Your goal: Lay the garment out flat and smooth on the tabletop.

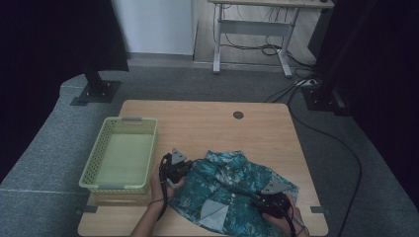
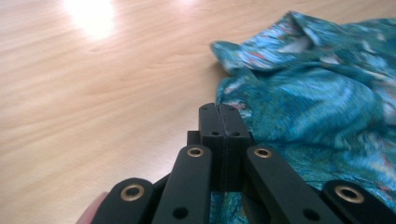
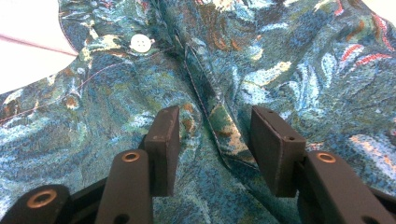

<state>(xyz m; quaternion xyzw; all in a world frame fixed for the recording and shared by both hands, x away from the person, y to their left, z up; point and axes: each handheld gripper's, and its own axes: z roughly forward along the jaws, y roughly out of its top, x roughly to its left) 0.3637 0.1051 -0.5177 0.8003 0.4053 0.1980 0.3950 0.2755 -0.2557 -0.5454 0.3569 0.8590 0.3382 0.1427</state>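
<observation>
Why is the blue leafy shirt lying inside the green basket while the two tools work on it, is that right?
Not quite. The shirt lies flat on the wooden table, beside the green basket, not inside it; the high view shows this. The rest holds: the left tool is at the shirt's left edge and the right tool is on the cloth.

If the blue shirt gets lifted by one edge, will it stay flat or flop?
The shirt will probably flop and hang: it already lies rumpled in soft folds. It likely weighs little, being thin cloth. The right hand-held gripper, jaws open over a fold, may gather only one layer.
</observation>
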